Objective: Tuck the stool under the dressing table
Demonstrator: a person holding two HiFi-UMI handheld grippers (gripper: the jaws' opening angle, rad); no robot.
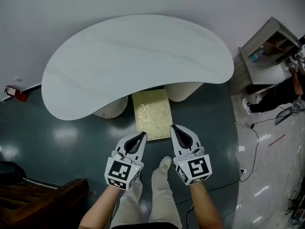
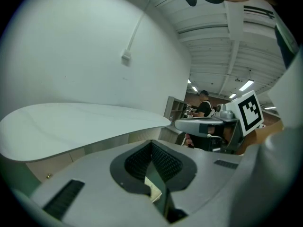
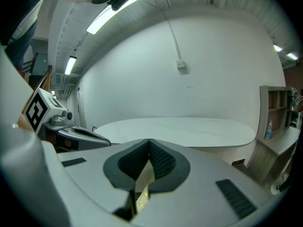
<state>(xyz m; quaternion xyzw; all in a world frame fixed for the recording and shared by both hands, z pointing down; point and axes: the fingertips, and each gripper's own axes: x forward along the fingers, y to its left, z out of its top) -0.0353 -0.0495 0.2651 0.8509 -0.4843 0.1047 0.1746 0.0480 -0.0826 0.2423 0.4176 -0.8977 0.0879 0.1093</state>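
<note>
Flanking half-tucked stool (image 1: 151,111), left gripper (image 1: 143,135), right gripper (image 1: 174,127), jaws together

The head view looks steeply down from high above onto the whole dressing table (image 1: 133,61). Both gripper views sit low, about level with the tabletop's near edge (close behind their own jaws), facing the white wall (image 2: 71,41); all three share that tabletop.

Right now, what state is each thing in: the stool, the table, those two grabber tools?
stool: partly under the dressing table, near end sticking out.
dressing table: standing by the wall.
left gripper: jaws shut, tip at the stool's near-left corner.
right gripper: jaws shut, tip at the stool's right edge.
</note>
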